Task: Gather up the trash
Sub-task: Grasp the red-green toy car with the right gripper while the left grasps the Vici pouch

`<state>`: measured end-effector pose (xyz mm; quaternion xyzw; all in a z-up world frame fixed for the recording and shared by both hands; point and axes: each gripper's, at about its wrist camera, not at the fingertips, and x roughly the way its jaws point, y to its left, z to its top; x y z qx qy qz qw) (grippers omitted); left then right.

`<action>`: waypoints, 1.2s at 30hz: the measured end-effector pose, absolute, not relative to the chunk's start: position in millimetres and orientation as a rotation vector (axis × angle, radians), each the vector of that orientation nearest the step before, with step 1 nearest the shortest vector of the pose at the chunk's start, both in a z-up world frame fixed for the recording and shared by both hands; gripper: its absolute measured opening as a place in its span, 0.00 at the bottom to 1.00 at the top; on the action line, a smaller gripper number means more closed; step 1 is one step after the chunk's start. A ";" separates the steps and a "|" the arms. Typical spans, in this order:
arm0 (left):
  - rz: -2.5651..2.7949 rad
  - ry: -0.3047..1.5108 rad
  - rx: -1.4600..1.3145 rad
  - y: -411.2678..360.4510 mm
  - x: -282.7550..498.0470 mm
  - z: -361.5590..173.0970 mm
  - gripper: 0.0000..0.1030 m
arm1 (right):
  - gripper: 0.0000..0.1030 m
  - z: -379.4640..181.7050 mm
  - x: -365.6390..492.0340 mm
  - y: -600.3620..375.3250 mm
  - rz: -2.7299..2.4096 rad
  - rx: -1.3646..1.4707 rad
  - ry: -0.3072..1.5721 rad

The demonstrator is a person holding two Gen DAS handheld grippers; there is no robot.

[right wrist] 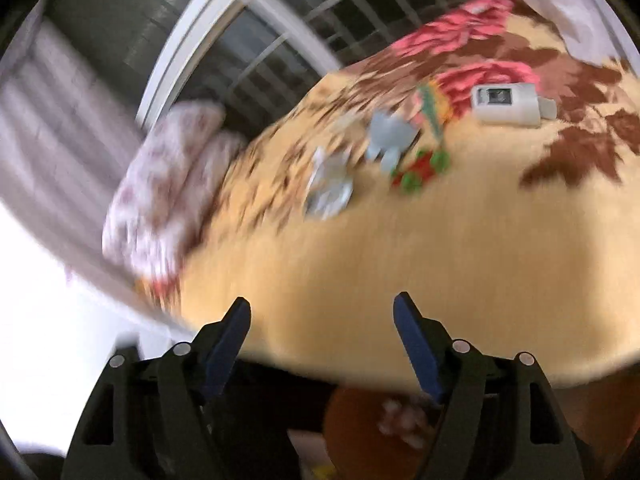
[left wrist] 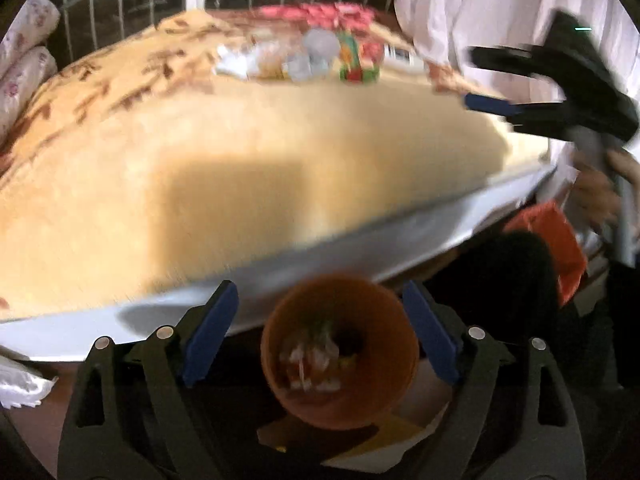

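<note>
Here, left gripper [left wrist: 320, 336] stood with fingers apart, nothing between the pads, over the orange bin [left wrist: 340, 364] at 6 o'clock. Trash pile [right wrist: 360, 156] lay on the bedspread [right wrist: 400, 260] at 12 o'clock. Right gripper [right wrist: 322, 346] fingers apart, empty.

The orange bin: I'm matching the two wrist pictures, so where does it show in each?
Left wrist: orange bin at bottom centre, below the bed's edge, trash inside.
Right wrist: bottom edge, right of centre, partly hidden by the gripper.
Shared landmark: the red-and-green wrapper on the blanket.
</note>
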<state>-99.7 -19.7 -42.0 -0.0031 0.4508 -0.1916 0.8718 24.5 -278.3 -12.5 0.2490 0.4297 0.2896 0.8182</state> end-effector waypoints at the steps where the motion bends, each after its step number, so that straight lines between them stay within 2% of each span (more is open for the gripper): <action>1: -0.391 0.927 -0.014 -18.7 -97.1 -38.4 0.80 | 0.70 -12.3 42.7 -284.1 0.593 0.576 0.919; 5: -0.381 0.901 -0.043 -11.5 -92.5 -31.8 0.81 | 0.70 -31.1 107.8 -290.7 0.521 0.801 0.984; 13: -0.346 0.908 -0.077 3.8 -80.9 -36.6 0.81 | 0.67 -52.9 166.7 -277.9 0.390 0.846 1.079; 19: -0.346 0.900 -0.134 14.5 -73.4 -35.4 0.81 | 0.54 -65.7 205.4 -250.9 0.241 0.684 1.155; 20: -0.355 0.900 -0.141 14.2 -71.0 -33.9 0.81 | 0.40 -64.3 206.1 -246.1 0.218 0.628 1.158; 21: -0.365 0.902 -0.147 13.7 -69.1 -32.9 0.81 | 0.30 -62.7 204.8 -242.0 0.188 0.556 1.157; 24: -0.369 0.899 -0.164 10.6 -58.4 -28.5 0.81 | 0.24 -65.2 196.3 -252.4 0.209 0.551 1.132; 29: -0.376 0.908 -0.231 2.8 -25.8 -17.6 0.81 | 0.23 -56.6 157.6 -284.2 0.294 0.655 1.021; 34: -0.281 0.881 -0.230 -17.7 22.6 11.0 0.81 | 0.23 -25.9 98.0 -299.6 0.375 0.584 0.873; 35: -0.263 0.888 -0.245 -21.8 35.1 15.0 0.82 | 0.24 -17.5 78.2 -303.8 0.388 0.557 0.831; 36: -0.235 0.901 -0.253 -25.3 47.4 17.3 0.88 | 0.24 -13.1 69.2 -304.6 0.397 0.545 0.808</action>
